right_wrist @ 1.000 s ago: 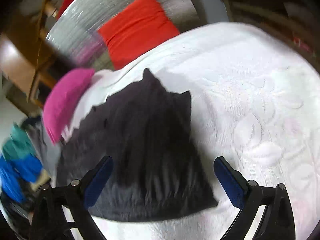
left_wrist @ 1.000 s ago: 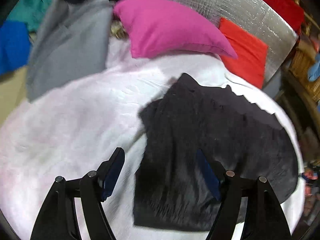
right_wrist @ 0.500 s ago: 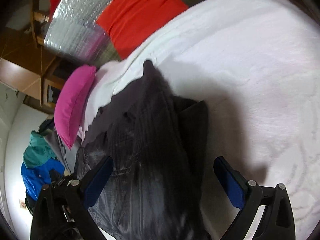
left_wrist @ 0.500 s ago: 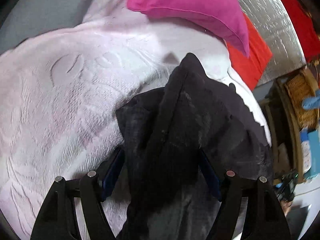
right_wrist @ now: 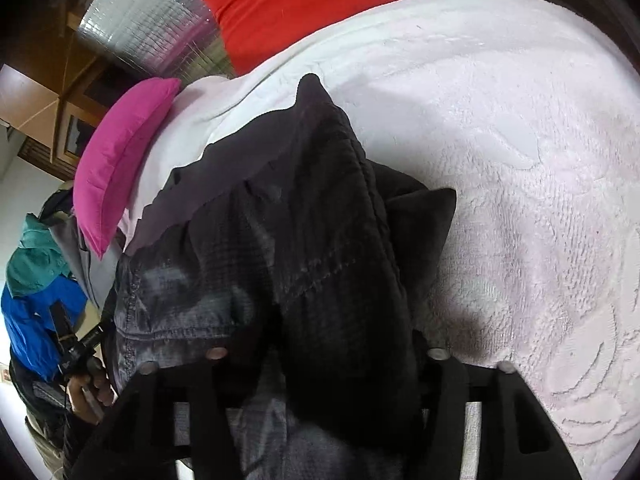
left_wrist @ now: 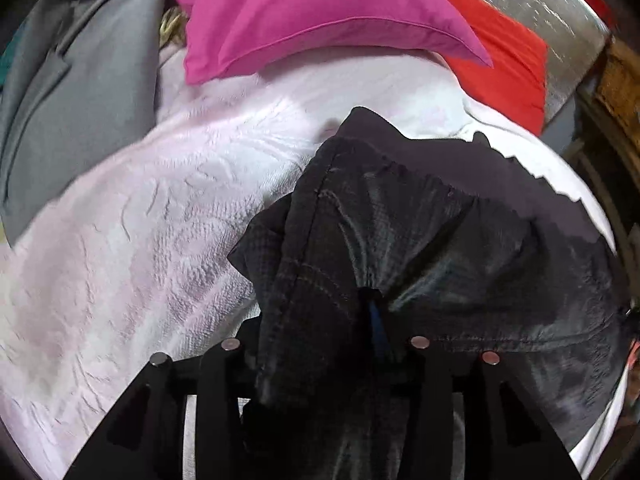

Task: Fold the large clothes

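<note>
Pale pink bedspread [left_wrist: 132, 240] covers a bed, a magenta pillow [left_wrist: 304, 12] at its far edge. Both tools, left tool [left_wrist: 320, 320] and right tool [right_wrist: 320, 344], pinch the near edge of a dark garment [left_wrist: 420, 220], lifting it mid-bed. Thin, slippery-looking cloth could slide free or fold crookedly if 1 tool pulls ahead.

Even, soft daylight; heavy fisheye bending, dark corners, slight motion blur.

We see a dark garment [left_wrist: 420, 240] of faintly sheened woven cloth on a bedspread [left_wrist: 140, 240] — pale, embossed, nubbly — by crinkled silver foil [right_wrist: 136, 28]
</note>
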